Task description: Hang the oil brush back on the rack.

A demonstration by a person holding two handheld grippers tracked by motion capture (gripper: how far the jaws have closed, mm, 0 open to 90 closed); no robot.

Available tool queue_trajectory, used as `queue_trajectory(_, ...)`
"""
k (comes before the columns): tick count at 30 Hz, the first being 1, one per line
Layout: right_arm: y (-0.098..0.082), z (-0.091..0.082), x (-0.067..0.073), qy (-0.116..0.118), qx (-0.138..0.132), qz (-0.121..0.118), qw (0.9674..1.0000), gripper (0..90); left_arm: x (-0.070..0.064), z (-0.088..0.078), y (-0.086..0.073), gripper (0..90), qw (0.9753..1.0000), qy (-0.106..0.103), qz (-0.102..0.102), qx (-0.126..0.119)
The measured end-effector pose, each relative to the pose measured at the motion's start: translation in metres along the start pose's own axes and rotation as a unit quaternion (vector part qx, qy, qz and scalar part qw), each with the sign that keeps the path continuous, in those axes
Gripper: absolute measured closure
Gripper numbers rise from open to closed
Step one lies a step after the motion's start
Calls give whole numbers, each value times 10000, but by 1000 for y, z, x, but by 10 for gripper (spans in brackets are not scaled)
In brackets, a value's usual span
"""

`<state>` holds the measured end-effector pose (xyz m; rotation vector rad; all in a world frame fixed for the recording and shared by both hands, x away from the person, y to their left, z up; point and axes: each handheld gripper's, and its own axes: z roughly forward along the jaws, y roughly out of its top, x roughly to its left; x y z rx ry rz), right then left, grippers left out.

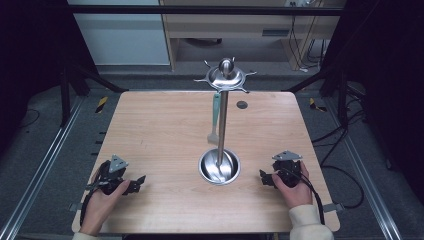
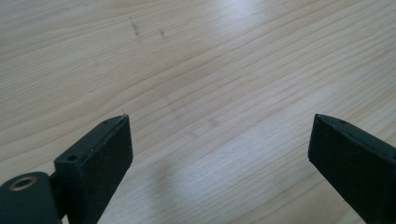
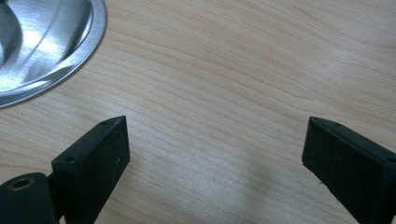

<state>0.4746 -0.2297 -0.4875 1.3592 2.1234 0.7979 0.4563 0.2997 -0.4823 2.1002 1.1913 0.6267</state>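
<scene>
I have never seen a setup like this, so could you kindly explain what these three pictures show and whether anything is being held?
There is no robot here: a person works two handheld tools, the left gripper and the right gripper, both open and empty. One camera looks down over the wooden table. The other two ride on the grippers, looking along their black jaws. On the table stands a metal utensil stand with a round base; a pale spatula hangs from its hooked top.

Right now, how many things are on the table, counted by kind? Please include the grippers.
Metal utensil stand with round base and hook ring on top: 1
Pale green utensil hanging from the stand: 1
Hand-held grippers, jaws open: 2, left gripper and right gripper
Total: 4
</scene>
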Motion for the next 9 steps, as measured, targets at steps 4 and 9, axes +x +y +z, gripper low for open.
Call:
queue_trajectory(4, 0, 0, 0, 2, 1, -3, 10000, 82, 5, 1, -7, 62, 9998, 152, -100, 12)
queue_trajectory(9, 0, 0, 0, 16, -7, -20, 10000, 82, 5, -2, -6, 62, 9997, 228, -95, -37)
